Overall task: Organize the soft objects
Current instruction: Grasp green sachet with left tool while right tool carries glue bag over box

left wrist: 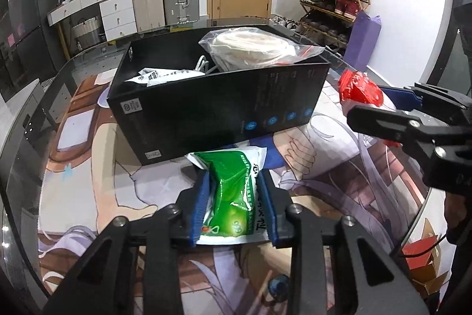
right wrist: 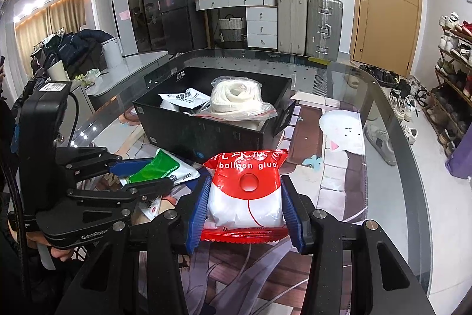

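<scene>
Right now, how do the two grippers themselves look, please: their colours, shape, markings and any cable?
Both are matte black linkage frames with silver screw heads and ribbed blue pads lining the jaws. In the right wrist view the left gripper carries a boxy black body with a white label on top, a black cable beside it, and the marking "GenRobo..." on its base. The right gripper has the same black frame and blue pads.

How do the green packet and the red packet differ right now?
The green packet, pinched by the left gripper, looks crumpled; the red packet, in the right gripper, looks puffy. Green carries white edges; red reads "balloon glue". Both sit outside the black box.
</scene>
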### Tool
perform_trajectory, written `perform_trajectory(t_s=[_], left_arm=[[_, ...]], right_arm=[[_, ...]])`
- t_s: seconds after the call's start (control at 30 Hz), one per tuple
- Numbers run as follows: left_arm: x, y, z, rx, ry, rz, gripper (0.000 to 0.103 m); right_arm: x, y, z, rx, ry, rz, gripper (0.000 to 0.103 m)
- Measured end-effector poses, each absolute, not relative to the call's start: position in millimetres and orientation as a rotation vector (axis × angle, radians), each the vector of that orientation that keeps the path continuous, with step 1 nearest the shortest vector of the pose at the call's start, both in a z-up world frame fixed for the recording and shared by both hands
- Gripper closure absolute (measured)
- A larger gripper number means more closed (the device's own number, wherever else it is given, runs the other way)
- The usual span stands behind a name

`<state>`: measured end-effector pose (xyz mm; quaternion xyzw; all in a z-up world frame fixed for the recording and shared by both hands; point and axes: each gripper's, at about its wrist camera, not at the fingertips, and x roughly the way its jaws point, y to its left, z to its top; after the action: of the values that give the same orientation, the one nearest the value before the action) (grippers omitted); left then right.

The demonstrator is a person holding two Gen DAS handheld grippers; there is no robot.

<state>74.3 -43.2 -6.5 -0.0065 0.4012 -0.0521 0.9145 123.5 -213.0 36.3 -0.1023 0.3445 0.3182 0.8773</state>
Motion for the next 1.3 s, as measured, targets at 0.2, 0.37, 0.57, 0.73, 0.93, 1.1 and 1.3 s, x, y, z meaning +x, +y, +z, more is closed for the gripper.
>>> perform_trajectory(t_s=[0.2, 0.37, 0.57, 0.73, 0.93, 1.1, 1.3], left_arm=[[66, -40, 0, -0.027, 0.805, -0.125, 0.071], [58, -31, 11, -0.041, 0.770, -0.134, 0.071], [51, -14, 28, -0.081, 0.714, -0.134, 0.071], [47, 0, 41, -0.113, 0.667, -0.137, 0.071], [50, 9, 55, -0.132, 0.628, -0.135, 0.071], [58, 13, 67, -0.137, 0.602, -0.135, 0.071], [75, 21, 73, -0.141, 0.589, -0.134, 0.071]], right_arm=[[124, -215, 35, -0.211, 0.721, 0.659, 0.056], [125, -213, 33, -0.211, 0.724, 0.666, 0.056], [125, -210, 35, -0.172, 0.725, 0.692, 0.056], [118, -200, 42, -0.178, 0.691, 0.702, 0.056], [115, -193, 57, -0.145, 0.655, 0.703, 0.056], [120, -187, 73, -0.132, 0.633, 0.697, 0.056], [132, -176, 94, -0.140, 0.611, 0.696, 0.056]])
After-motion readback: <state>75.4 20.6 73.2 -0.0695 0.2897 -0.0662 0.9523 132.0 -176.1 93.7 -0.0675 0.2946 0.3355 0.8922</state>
